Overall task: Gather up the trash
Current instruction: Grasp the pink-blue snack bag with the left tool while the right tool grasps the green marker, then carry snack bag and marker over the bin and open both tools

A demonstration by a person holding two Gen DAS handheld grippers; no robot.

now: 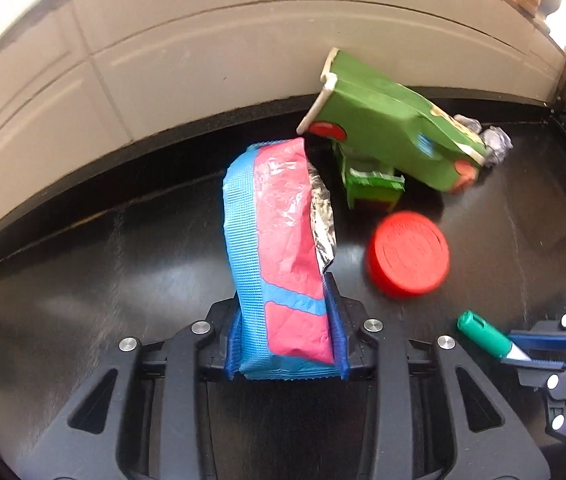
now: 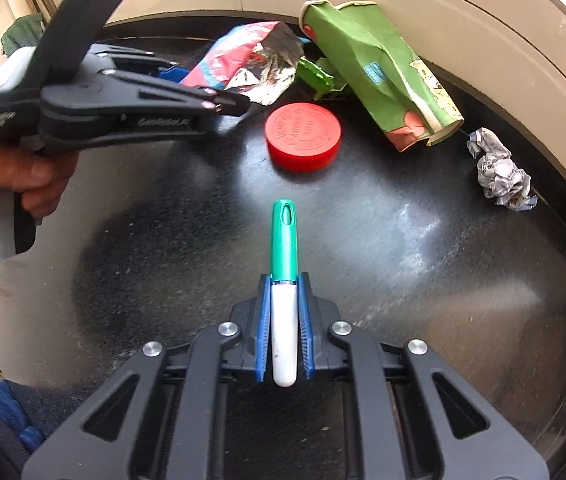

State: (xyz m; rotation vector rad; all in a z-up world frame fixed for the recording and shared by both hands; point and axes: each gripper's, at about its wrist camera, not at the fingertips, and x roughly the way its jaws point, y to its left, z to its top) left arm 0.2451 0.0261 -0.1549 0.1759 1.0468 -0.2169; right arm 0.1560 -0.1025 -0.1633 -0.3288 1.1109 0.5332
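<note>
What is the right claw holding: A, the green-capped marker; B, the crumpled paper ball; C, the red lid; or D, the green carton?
A: the right claw is shut on the green-capped marker, while the red lid lies apart on the black tabletop.

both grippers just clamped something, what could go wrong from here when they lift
1. The left gripper pinches only the bottom end of the pink and blue foil wrapper; the limp pack may flop or slide out.
2. The right gripper holds the green-capped marker along its smooth white barrel; it could slip out forward.
3. The red lid lies close by; a swinging wrapper might knock it.
</note>
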